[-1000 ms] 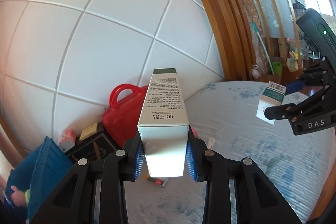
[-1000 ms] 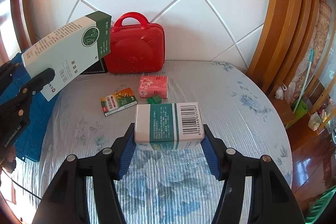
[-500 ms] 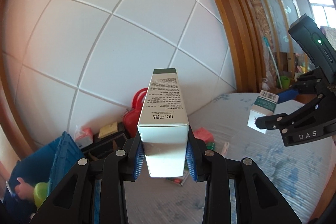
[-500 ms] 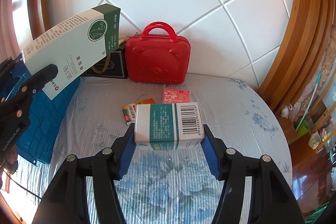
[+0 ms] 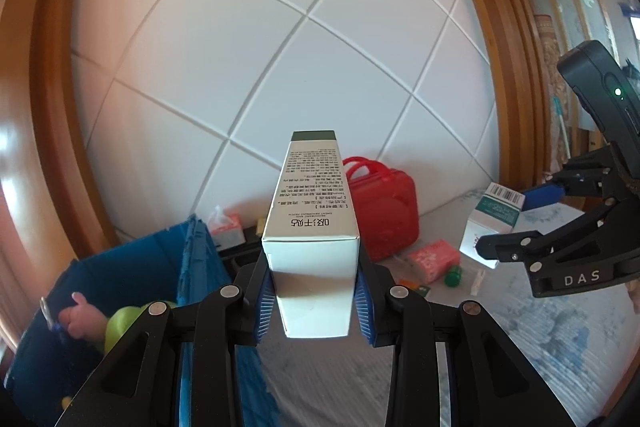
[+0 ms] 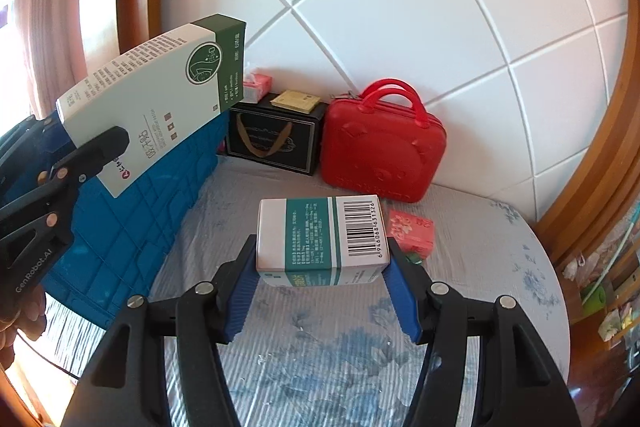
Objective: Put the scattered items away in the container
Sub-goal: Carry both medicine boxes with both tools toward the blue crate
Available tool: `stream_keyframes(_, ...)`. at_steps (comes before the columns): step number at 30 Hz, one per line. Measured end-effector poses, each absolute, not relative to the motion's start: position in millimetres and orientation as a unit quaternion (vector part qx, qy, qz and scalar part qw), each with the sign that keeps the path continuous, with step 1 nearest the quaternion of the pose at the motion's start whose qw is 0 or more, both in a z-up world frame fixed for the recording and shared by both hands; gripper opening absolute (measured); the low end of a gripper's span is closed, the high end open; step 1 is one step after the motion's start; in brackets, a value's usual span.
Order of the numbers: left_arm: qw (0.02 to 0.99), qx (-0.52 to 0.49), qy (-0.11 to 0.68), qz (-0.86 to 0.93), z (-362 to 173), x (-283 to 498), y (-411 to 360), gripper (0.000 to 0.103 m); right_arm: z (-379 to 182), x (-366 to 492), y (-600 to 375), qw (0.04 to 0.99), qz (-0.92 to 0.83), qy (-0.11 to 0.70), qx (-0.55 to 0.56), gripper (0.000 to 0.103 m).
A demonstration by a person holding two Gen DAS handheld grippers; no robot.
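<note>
My left gripper [image 5: 314,303] is shut on a tall white box with a green top [image 5: 312,223], held upright and pointing away from the camera. In the right wrist view the same tall box [image 6: 156,99] hangs tilted above the blue crate [image 6: 132,219], with the left gripper [image 6: 104,151] at its lower end. My right gripper [image 6: 322,291] is shut on a white-and-teal barcode box [image 6: 324,239], held above the bedspread. From the left wrist that barcode box [image 5: 492,223] and the right gripper [image 5: 510,221] show at the right. The blue crate [image 5: 192,239] is low on the left.
A red carry case [image 6: 384,147] and a black gift box [image 6: 276,135] stand against the white padded headboard. A pink tissue pack [image 6: 412,231] and a small green item [image 5: 453,275] lie on the floral bedspread [image 6: 340,359]. A toy [image 5: 120,319] lies in the crate.
Both grippers have swung left toward the blue crate with their boxes still held. The crate is now larger and closer in both views, and the red case has shifted right.
</note>
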State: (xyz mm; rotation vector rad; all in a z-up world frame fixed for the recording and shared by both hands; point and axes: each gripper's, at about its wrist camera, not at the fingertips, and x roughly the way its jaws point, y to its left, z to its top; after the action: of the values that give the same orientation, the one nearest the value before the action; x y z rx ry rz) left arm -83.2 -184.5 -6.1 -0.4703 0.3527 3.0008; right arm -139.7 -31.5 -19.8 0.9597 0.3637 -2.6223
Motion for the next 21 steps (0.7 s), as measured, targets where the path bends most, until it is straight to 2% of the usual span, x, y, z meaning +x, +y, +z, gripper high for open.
stream_keyframes(21,-0.118,-0.168,0.067,0.976,-3.5,-11.3,-352.7,0.033,-1.4,-117.4,-210.3,0.321,-0.882,0.174,0.299,0.058)
